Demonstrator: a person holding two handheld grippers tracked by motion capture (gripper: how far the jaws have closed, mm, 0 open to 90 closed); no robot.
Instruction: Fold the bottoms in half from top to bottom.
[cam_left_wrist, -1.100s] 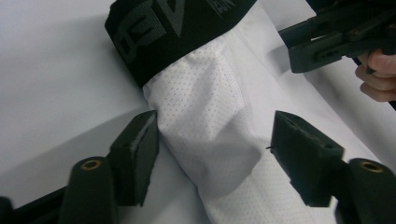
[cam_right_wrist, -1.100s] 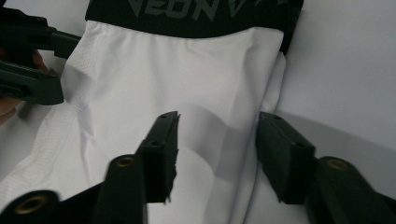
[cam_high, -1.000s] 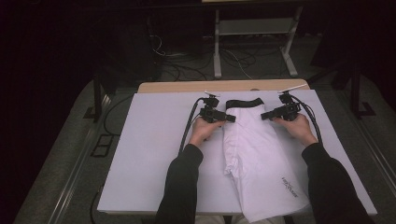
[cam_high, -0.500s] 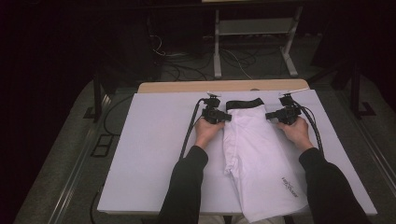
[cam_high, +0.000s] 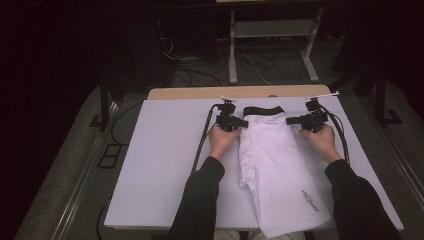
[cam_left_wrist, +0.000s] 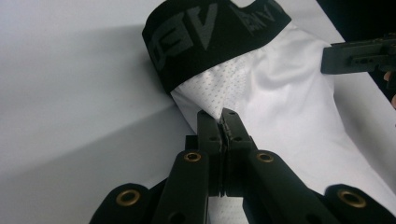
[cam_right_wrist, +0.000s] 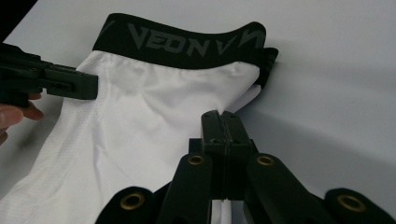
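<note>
White shorts (cam_high: 272, 155) with a black lettered waistband (cam_high: 262, 110) lie flat on the white table (cam_high: 160, 165), waistband toward the far edge. My left gripper (cam_high: 245, 122) is at their left side just below the waistband, shut on the fabric edge (cam_left_wrist: 223, 115). My right gripper (cam_high: 288, 120) is at the opposite side, and its closed jaws pinch the right edge (cam_right_wrist: 223, 116). The shorts (cam_left_wrist: 280, 107) spread between the two, and the right gripper (cam_left_wrist: 359, 56) shows across them. In the right gripper view the left gripper (cam_right_wrist: 51, 79) rests on the shorts (cam_right_wrist: 140, 130).
A leg of the shorts with a small logo (cam_high: 310, 197) reaches the table's near edge. A wooden strip (cam_high: 200, 93) runs along the far edge. Black cables (cam_high: 202, 140) trail from the grippers. A metal stand (cam_high: 270, 50) and floor cables sit beyond the table.
Almost nothing: the right gripper has edged slightly to the right, and both grippers stay at the sides of the shorts.
</note>
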